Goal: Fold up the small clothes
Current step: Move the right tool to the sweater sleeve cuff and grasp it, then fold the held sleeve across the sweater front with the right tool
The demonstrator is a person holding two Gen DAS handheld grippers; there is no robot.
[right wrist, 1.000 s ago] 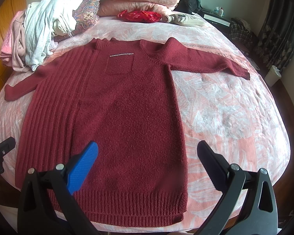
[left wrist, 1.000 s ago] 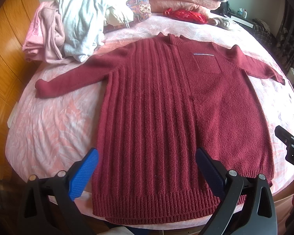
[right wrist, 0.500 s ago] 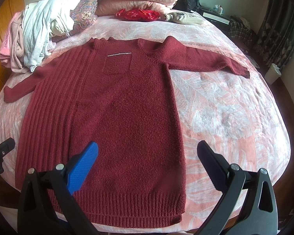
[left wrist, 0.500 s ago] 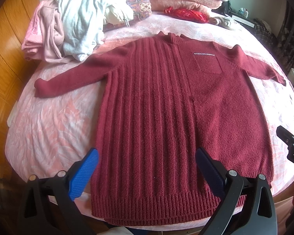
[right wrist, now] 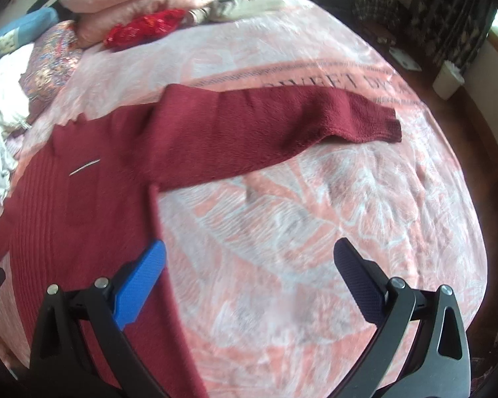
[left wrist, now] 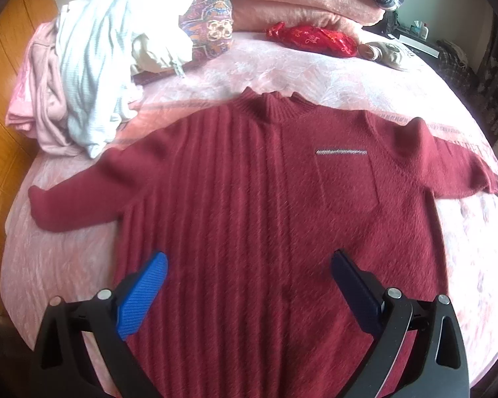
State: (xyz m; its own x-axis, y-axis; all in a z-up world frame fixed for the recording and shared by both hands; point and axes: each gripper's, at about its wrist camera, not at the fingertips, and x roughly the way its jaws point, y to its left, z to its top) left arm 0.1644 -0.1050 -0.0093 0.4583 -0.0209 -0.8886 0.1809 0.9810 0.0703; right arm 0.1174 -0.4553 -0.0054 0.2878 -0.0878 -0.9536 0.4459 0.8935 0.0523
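On one bed (left wrist: 66, 265): one sweater (left wrist: 249, 219), two splayed tongs (left wrist: 249, 272) (right wrist: 249, 265).

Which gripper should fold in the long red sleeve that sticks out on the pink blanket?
Probably the right gripper. Its open jaws face that sleeve, which lies flat just ahead. The left gripper hovers open over the sweater's middle, farther away.
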